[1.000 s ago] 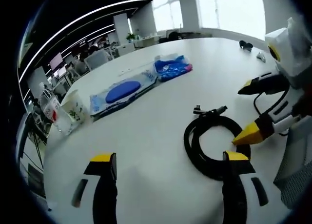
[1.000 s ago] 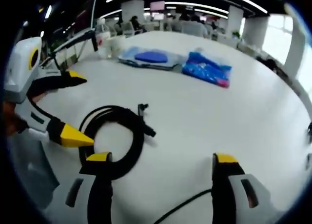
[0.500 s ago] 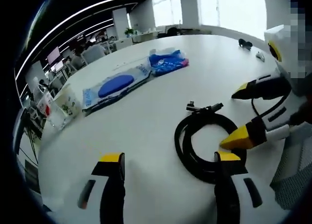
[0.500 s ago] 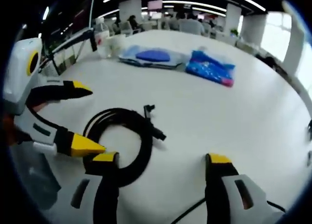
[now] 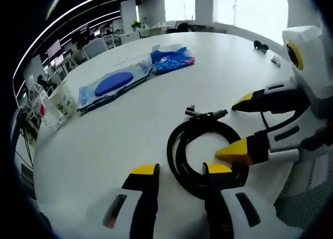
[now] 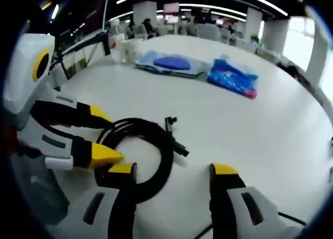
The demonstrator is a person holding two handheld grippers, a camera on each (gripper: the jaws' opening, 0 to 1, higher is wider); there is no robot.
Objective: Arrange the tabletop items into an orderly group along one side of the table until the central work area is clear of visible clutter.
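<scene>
- The black cable coil (image 5: pixel 205 155) lies flat on the white table (image 5: pixel 104 129), right in front of both grippers.
- The left gripper (image 5: pixel 179 171) has its 2 jaws apart. 1 yellow tip sits by the near edge of the coil, the other on bare table beside it. It holds nothing.
- The right gripper (image 6: pixel 169 170) is also spread wide and holds nothing. Its left jaw is over the coil's near edge, maybe touching, but the view bends too much to be sure.
- The coil has no long side. Its plug ends (image 6: pixel 176 137) stick out on the far side, away from both grippers.
- Both grippers look about as near, and they crowd each other.
- Well away lie a clear pack with a blue pad (image 5: pixel 112 85), a blue bag (image 6: pixel 234 77) and a cup (image 6: pixel 125 49).
</scene>
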